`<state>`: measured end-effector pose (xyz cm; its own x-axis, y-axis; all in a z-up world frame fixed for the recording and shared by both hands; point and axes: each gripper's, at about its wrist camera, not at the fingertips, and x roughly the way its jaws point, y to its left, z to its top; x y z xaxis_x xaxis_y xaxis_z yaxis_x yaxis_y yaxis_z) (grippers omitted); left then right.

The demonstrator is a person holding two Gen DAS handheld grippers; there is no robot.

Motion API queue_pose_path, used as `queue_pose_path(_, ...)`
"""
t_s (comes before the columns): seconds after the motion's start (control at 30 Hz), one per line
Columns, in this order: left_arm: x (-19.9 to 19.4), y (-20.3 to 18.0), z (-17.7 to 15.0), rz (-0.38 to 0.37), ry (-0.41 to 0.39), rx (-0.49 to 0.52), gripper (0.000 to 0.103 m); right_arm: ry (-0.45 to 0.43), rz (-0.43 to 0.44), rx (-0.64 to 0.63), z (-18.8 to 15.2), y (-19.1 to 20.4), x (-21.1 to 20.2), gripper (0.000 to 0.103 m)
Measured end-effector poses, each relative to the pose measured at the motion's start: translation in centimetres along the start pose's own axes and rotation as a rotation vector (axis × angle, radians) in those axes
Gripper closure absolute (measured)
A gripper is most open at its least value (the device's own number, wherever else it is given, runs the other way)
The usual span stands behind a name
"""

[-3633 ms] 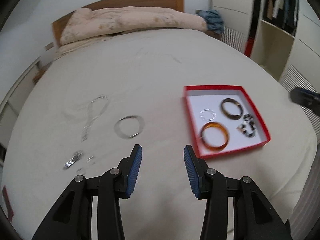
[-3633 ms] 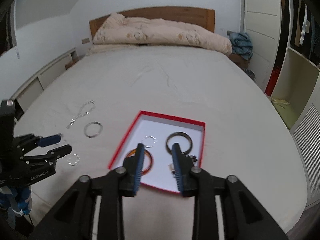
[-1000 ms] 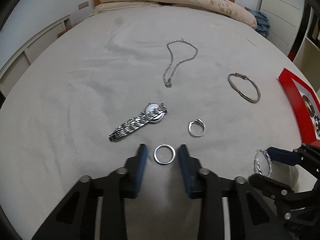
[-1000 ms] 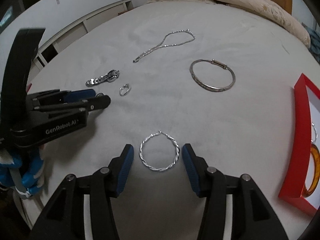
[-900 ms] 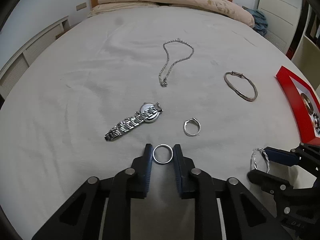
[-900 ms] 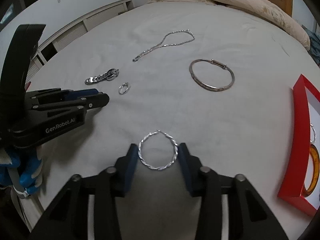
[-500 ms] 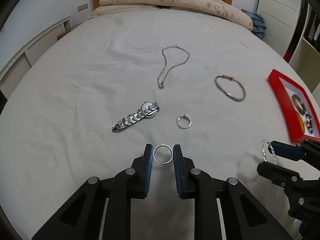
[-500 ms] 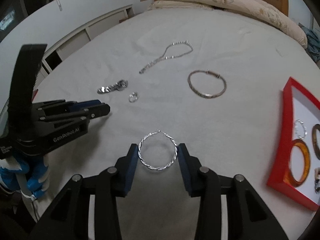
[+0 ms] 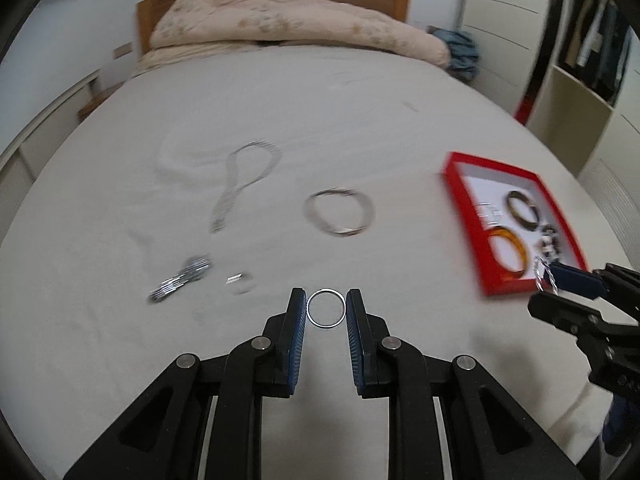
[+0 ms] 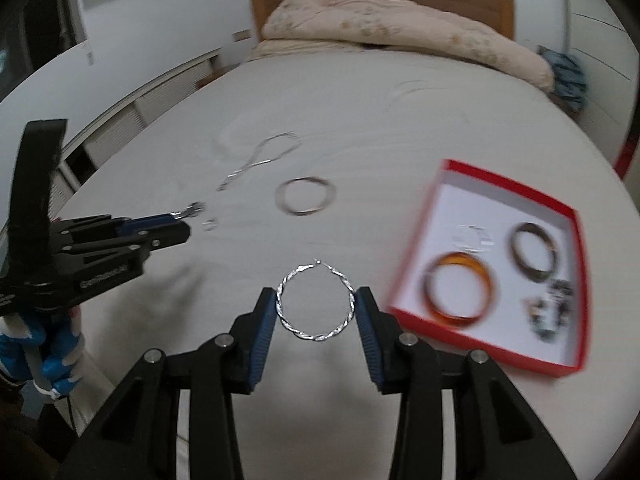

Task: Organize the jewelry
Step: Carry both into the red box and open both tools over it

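Observation:
My left gripper (image 9: 326, 309) is shut on a thin silver ring (image 9: 326, 291), held above the bed. My right gripper (image 10: 316, 306) is shut on a twisted silver hoop earring (image 10: 316, 334), held above the bed left of the red box (image 10: 496, 184). The box holds an amber bangle (image 10: 460, 312), a dark bangle (image 10: 534, 278), a small silver hoop and a beaded piece. On the bed lie a silver bangle (image 9: 339, 230), a chain necklace (image 9: 244, 188), a watch (image 9: 180, 280) and a small ring (image 9: 240, 282). The right gripper shows in the left wrist view (image 9: 560, 284).
The bed sheet (image 9: 360, 120) is pale and wide. A rolled duvet (image 9: 300, 28) lies at the wooden headboard. Shelves and a wardrobe (image 9: 580, 80) stand to the right. The left gripper's body shows at the left of the right wrist view (image 10: 100, 244).
Both grippers closed on their pieces, the ring and the hoop earring, then lifted them off the bed and swung toward the red box, which now fills more of both views.

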<state>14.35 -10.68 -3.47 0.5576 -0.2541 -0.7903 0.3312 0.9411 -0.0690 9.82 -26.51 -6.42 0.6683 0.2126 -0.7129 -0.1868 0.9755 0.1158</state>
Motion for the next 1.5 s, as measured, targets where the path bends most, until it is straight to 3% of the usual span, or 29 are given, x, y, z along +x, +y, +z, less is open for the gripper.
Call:
queue_pose_path(0.2, 2.3, -7.5, 3.2, -0.100, -0.002, 0.087, 0.083, -0.019, -0.088, 0.051, 0.1, -7.1, -2.1, 0.065)
queue_pose_path(0.37, 5.9, -13.3, 6.8, -0.139, 0.004, 0.163, 0.083, -0.002, -0.139, 0.073, 1.4, -13.0, -0.8, 0.065)
queue_pose_path(0.67, 13.4, -18.4, 10.0, -0.130, 0.061, 0.223, 0.083, 0.060, -0.138, 0.072, 3.7, -19.7, 4.6, 0.065)
queue_pose_path(0.93, 17.1, -19.2, 9.4, -0.090, 0.104, 0.244, 0.083, 0.109, -0.145, 0.046, 3.6, -21.3, 7.9, 0.065)
queue_pose_path(1.5, 18.2, -19.5, 8.8, -0.102, 0.112, 0.256, 0.081, 0.170, -0.183, -0.002, 3.5, -20.7, 8.1, 0.063)
